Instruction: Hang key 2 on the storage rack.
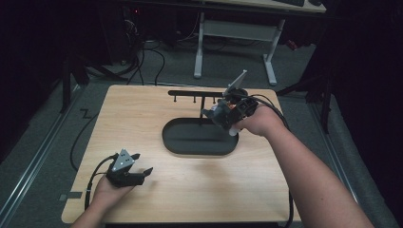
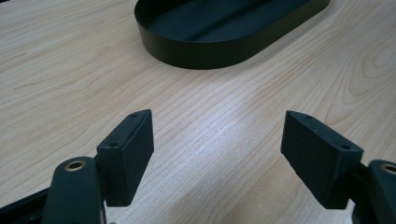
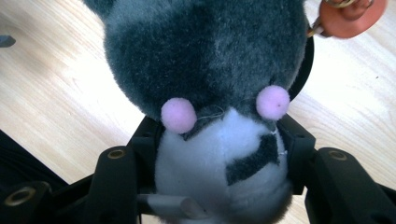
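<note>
Right gripper pinches plush, held over tray near rack. Pickup done; hanging or placing left. Left gripper spread, empty, resting on table.

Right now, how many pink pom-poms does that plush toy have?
2 on the plush toy: left pom-pom and right pom-pom, flanking its white patch, just above the jaws. Others may be hidden behind.

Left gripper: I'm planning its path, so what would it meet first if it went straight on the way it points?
Probably the tabletop first, since the open left gripper looks tilted downward; beyond that lies the black tray. Depth is uncertain.
</note>
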Action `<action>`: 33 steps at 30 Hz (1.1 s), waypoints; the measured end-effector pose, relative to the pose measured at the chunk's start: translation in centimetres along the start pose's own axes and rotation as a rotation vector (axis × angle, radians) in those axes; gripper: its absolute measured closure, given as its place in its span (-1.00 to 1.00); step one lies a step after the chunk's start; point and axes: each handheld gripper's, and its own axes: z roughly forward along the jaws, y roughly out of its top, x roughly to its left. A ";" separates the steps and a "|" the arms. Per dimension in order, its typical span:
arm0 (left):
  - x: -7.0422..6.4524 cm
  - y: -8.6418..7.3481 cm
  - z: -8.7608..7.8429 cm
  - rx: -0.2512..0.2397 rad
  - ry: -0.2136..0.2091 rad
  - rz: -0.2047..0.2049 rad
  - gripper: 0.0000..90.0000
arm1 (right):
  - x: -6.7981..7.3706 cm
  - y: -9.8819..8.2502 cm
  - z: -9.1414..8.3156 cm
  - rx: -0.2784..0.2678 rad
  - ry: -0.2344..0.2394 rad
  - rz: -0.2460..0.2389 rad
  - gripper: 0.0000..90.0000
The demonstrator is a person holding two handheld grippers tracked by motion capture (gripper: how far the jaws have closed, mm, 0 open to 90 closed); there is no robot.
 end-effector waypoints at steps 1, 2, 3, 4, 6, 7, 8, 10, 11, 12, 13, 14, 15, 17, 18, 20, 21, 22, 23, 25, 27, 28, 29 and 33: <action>0.0 0.0 0.0 0.000 0.000 0.000 -0.42 | 0.0 0.0 0.0 0.000 0.000 0.000 0.05; 0.0 0.0 0.0 0.000 0.000 0.001 -0.42 | 0.0 0.2 -0.1 -0.001 0.001 0.001 0.04; 0.0 0.0 0.0 0.000 0.000 0.001 -0.42 | 0.0 0.3 -0.2 -0.005 0.003 0.004 0.04; 0.0 0.0 0.0 0.000 -0.001 0.000 -0.42 | 0.1 0.6 -0.4 -0.014 0.003 0.007 0.05; 0.0 0.0 0.0 -0.001 -0.001 0.000 -0.42 | 0.0 0.7 -0.5 -0.016 0.002 0.005 0.05; 0.0 0.0 0.0 -0.004 0.001 0.000 -0.42 | 0.0 0.9 -0.6 -0.028 0.004 0.010 0.05; 0.0 0.0 0.0 -0.004 0.001 0.000 -0.42 | -0.1 1.0 -0.7 -0.034 -0.001 0.014 0.05; 0.0 0.0 0.0 -0.001 0.000 0.002 -0.42 | -0.5 1.1 -1.1 -0.053 -0.017 0.034 0.05; 0.0 0.0 0.0 -0.001 0.000 0.002 -0.42 | -0.5 1.1 -1.1 -0.053 -0.017 0.034 0.05; 0.0 0.0 0.0 -0.001 -0.001 0.002 -0.42 | -0.9 1.0 -1.0 -0.050 -0.033 0.049 0.05; 0.0 0.0 0.0 0.000 -0.001 0.002 -0.42 | -0.9 1.0 -1.0 -0.050 -0.033 0.049 0.05; 0.0 0.0 0.0 0.000 -0.001 0.002 -0.42 | -1.0 0.9 -0.9 -0.048 -0.037 0.054 0.05; 0.0 0.0 0.0 0.000 -0.001 0.002 -0.42 | -1.0 0.8 -0.8 -0.043 -0.035 0.061 0.05; 0.0 0.0 0.0 0.000 -0.001 0.001 -0.42 | -1.3 0.5 -0.4 -0.038 -0.037 0.063 0.05; 0.0 0.0 0.0 0.000 -0.001 0.002 -0.42 | -1.4 0.4 -0.2 -0.035 -0.038 0.066 0.05; -0.1 0.0 0.0 0.002 -0.002 0.005 -0.42 | -1.6 0.0 0.8 -0.016 -0.031 0.073 0.05; -0.1 0.0 0.0 0.002 -0.002 0.005 -0.42 | -1.6 -0.1 1.0 -0.013 -0.025 0.078 0.05; -0.1 0.0 0.1 -0.004 0.001 0.004 -0.42 | -1.6 -0.1 1.0 -0.013 -0.025 0.078 0.05; -0.1 0.0 0.1 -0.002 -0.001 0.004 -0.42 | -1.6 -0.2 1.3 -0.010 -0.023 0.079 0.05; -0.1 0.0 0.1 -0.001 -0.001 0.004 -0.42 | -1.6 -0.3 1.7 -0.007 -0.017 0.076 0.04; -0.1 0.0 0.2 -0.001 -0.001 0.005 -0.42 | -1.7 -0.4 2.0 -0.006 -0.019 0.073 0.04; -0.1 0.0 0.1 -0.001 0.000 0.005 -0.42 | -1.8 -0.4 2.3 -0.005 -0.016 0.072 0.04; -0.1 0.0 0.1 -0.001 0.001 0.006 -0.42 | -1.8 -0.4 2.3 -0.005 -0.016 0.072 0.04; -0.1 0.0 0.1 0.000 0.000 0.006 -0.42 | -1.8 -0.4 2.6 -0.005 -0.013 0.071 0.04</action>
